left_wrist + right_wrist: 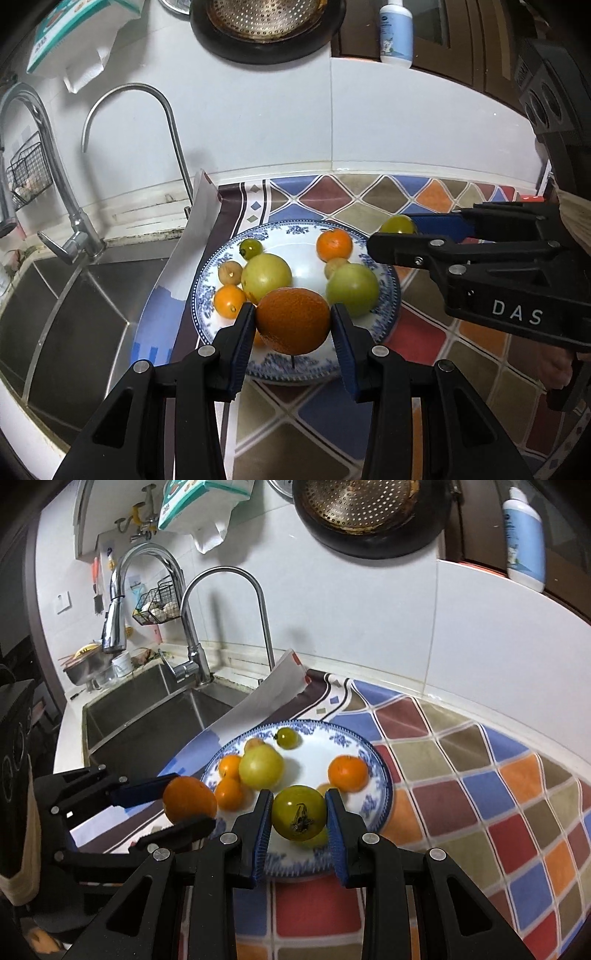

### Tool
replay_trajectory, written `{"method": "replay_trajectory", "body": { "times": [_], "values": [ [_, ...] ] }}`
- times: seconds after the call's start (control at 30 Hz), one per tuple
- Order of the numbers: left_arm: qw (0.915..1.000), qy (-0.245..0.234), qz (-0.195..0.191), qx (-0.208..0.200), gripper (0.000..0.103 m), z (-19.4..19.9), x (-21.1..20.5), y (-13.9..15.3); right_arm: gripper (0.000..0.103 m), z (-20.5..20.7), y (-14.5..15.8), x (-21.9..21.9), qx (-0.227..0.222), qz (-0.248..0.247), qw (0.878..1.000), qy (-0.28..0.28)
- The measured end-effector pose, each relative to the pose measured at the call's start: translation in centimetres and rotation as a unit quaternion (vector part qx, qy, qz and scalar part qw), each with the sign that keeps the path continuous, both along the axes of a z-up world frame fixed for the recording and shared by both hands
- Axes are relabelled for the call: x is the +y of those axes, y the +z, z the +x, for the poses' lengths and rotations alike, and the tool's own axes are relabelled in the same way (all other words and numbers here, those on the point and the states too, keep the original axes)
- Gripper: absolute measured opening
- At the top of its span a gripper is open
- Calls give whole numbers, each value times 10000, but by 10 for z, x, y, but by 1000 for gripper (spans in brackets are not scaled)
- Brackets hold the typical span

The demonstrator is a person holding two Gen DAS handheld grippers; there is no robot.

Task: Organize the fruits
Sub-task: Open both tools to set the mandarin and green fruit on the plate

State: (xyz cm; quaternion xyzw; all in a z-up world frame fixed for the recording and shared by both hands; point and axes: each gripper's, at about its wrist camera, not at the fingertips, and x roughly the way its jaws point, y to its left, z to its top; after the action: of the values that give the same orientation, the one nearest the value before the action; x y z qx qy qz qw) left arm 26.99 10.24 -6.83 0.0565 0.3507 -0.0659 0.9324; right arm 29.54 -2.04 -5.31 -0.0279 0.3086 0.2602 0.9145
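- Above the near rim of the plate [207, 295], the left gripper [293, 325] clamps an orange [293, 320], lifted clear for sorting.
- Right gripper [299, 814] pinches a green tomato [298, 812] near the plate's near-right edge, likewise raised.
- Remaining fruits sit loose on the plate.

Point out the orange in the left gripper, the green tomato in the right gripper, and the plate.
orange [293, 320], left wrist view, front face
green tomato [298, 812], right wrist view, front face
plate [373, 755], right wrist view, blue rim

White tiled wall [369, 609], steel sink [147, 716] with curved taps [192, 627], colourful diamond-patterned counter mat [480, 775].
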Motion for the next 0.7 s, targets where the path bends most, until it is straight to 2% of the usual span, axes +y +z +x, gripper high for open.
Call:
{"method": "replay_trajectory", "body": {
  "times": [0.33, 0.6, 0.67, 0.7],
  "values": [
    [9998, 27, -38, 184, 41, 34, 7, -18, 30, 46, -16, 15, 168, -47, 9995, 260],
    [9997, 27, -36, 253, 41, 42, 5, -24, 30, 62, -23, 19, 212, 13, 9993, 302],
    [9998, 12, -53, 183, 52, 41, 5, -21, 30, 63, -22, 19, 173, 21, 9994, 288],
    [9999, 54, -52, 121, 54, 39, 5, -18, 31, 63, -22, 19, 171, 26, 9994, 284]
  ]
}}
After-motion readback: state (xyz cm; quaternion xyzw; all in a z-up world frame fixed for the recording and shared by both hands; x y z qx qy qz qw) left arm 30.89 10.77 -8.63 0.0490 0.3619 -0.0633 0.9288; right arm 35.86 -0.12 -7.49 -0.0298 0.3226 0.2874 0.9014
